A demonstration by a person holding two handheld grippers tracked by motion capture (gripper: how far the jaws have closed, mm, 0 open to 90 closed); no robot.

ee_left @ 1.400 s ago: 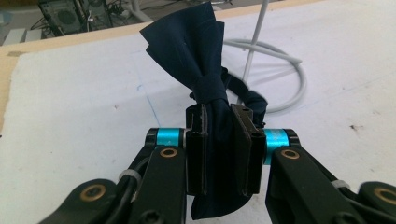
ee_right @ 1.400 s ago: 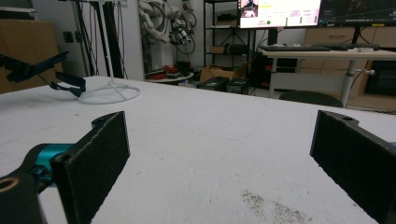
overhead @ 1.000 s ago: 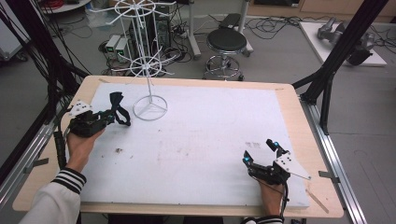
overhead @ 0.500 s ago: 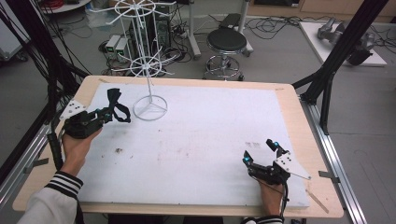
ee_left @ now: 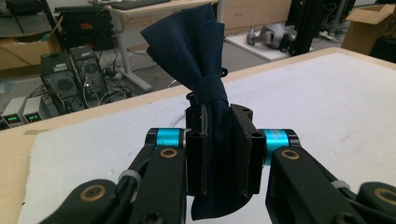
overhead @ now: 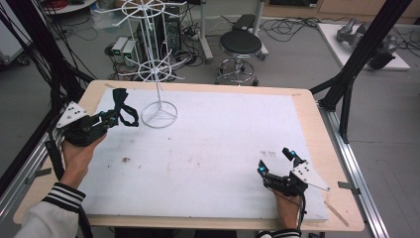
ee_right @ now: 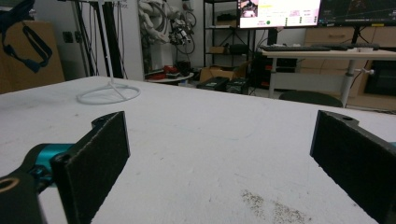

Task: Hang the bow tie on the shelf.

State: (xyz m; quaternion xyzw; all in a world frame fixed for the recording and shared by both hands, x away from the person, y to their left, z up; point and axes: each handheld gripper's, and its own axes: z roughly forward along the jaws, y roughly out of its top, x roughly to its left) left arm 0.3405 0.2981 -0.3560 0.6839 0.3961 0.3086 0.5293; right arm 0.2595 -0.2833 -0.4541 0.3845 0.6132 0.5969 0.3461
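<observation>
Dark blue bow tie [ee_left: 205,88] clamped between the left gripper's [overhead: 110,119] fingers [ee_left: 195,154], pads pressed on the cloth just below its knot, one wing fanning up above the pads, the other hanging out beneath. In the high view, tie [overhead: 124,105] held clear above the surface [overhead: 223,144] at far left, its black strap looping off toward the white wire stand [overhead: 157,74].

Stand just right of the tie and slightly farther off: ring base [overhead: 159,114] resting on the surface, thin pole rising to two tiers of spoked arms. Lower tier [overhead: 154,69] above and to the right of the held tie; upper tier higher again. Long axis of the tie roughly upright in the grip, in line with the fingers, strap loop on the side toward the stand.

Right gripper [overhead: 277,166] at near right, low over the surface, well apart from stand and tie; fingers [ee_right: 95,154] spread wide with nothing between them, stand base [ee_right: 108,94] visible far off to its left.

Left hand [overhead: 81,151] by far the nearer to the stand. Likely next: lifting up and rightward so the strap loop meets a spoke on the lower tier. Risk judged: strap catching on the pole or a neighbouring spoke instead.
</observation>
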